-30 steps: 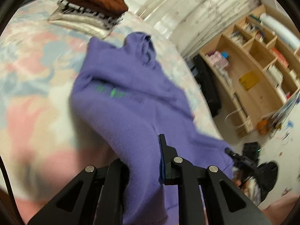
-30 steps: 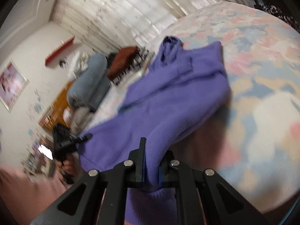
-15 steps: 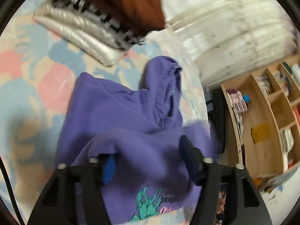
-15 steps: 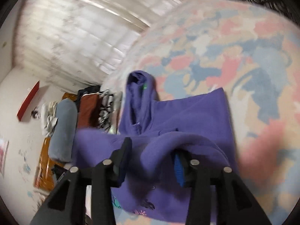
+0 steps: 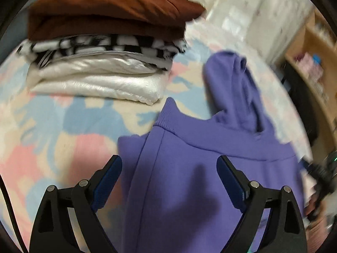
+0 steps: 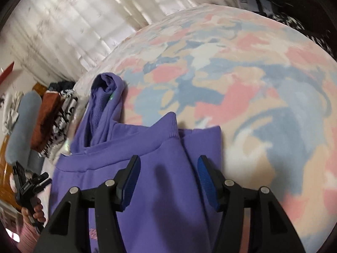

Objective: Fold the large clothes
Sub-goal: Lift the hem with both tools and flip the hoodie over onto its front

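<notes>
Released purple hoodie [image 5: 189, 189], below both just-opened grippers [image 5: 168, 168]

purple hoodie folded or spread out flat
Folded: the purple hoodie has its ribbed hem doubled up near the hood.

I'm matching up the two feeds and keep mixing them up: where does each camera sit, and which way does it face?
Left wrist: on the left gripper, looking down between its open fingers at the purple hoodie, the stack of folded clothes beyond; the right gripper blurred at right.
Right wrist: on the right gripper, jaws open above the hoodie; the left hand with its gripper at lower left.
Shared: hoodie, stack, patterned bedspread, curtain.
</notes>
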Demonstrator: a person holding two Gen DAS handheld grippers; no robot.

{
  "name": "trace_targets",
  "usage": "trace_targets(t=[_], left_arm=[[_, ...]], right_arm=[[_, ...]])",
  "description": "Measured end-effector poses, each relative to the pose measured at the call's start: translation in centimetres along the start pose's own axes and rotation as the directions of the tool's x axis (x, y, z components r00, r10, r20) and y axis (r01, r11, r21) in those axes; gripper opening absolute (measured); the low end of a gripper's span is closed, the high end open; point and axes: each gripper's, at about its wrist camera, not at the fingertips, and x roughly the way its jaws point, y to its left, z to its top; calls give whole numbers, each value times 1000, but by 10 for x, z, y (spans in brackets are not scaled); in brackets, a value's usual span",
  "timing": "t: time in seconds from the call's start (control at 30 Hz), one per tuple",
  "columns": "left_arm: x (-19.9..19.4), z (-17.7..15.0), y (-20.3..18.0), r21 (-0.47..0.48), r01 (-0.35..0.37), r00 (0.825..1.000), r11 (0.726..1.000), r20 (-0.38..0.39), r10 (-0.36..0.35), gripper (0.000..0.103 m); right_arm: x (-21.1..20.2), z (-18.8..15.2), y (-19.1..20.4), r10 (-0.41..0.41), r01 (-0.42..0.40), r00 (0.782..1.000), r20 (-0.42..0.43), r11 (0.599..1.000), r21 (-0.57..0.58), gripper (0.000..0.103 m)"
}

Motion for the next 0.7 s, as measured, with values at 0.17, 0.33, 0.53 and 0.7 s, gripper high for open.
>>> trace_targets(t=[0.17, 0.33, 0.53, 0.7], left_arm=[[28, 6, -10, 73, -95, 995, 993, 1, 95, 78], [18, -3, -13, 99, -158, 986, 982, 68, 151, 19], [-10, -16, -6, 6, -133, 983, 991, 131, 131, 17], [13, -9, 3, -16, -183, 982, 983, 52, 184, 33]], right_arm=[[27, 14, 7, -4, 3, 999, -36, 999, -33, 56], [43, 12, 20, -77, 73, 996, -53, 994, -86, 9], [4, 22, 37, -40, 51, 990, 136, 996, -77, 9], [61, 15, 31, -221, 219, 975, -10, 969, -111, 15]])
